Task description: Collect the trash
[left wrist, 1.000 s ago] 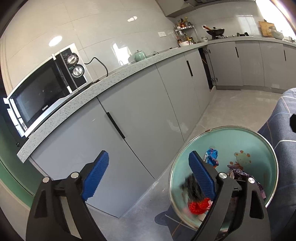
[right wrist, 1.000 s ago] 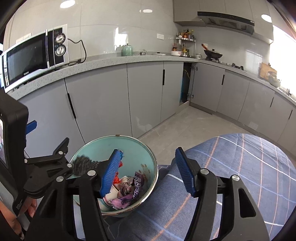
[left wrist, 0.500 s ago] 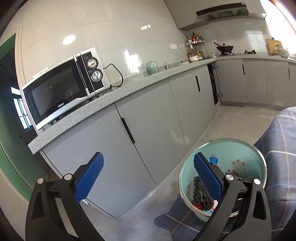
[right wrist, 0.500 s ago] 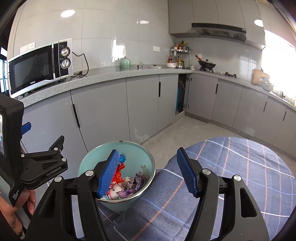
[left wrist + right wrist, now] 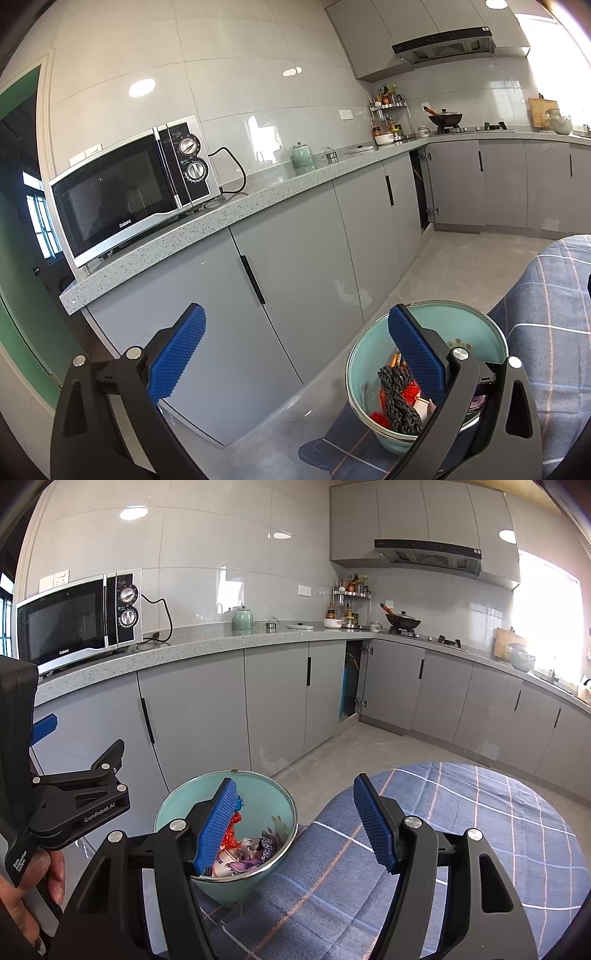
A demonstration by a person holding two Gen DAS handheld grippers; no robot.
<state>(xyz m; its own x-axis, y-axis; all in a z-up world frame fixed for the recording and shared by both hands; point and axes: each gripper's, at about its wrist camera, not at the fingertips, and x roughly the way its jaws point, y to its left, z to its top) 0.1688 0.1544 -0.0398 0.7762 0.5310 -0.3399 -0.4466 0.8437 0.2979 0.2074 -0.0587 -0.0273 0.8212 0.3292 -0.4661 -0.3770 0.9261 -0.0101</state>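
Grey kitchen cabinets and a speckled stone counter fill the background, with pale floor tiles running off toward the far corner.

Nearest the lens, the left gripper (image 5: 295, 354) has just been opening and now stands spread wide with nothing between its ribbed blue pads; the right gripper (image 5: 295, 823) is parted too, its jaws empty, with only the bin's rim and the cloth showing through the gap. Both look released and hang above the bin without touching it.

Just below and beyond them sits the trash bin (image 5: 258, 792), a round mint-green pail with a bright metal rim and a small cartoon print on its inner wall. Inside it lies the collected trash: a dark braided rope (image 5: 399, 398) with a coarse, twisted weave, crinkly red foil wrappers (image 5: 231, 836), and glossy printed packets in purple and white. The bin stands on the floor at the near left edge of a blue plaid cloth (image 5: 461, 830), soft woven fabric with thin white and orange lines, draped over what seems a rounded table.

My reading is that a drop into the bin has been made and the step in hand is clearing away. No loose litter shows on the visible cloth, so the next move calls for finding any remaining piece before reaching.

Farther off, a silver and black microwave (image 5: 79, 618) rests on the counter at left, and a dark wok (image 5: 402, 620) sits on the far hob.
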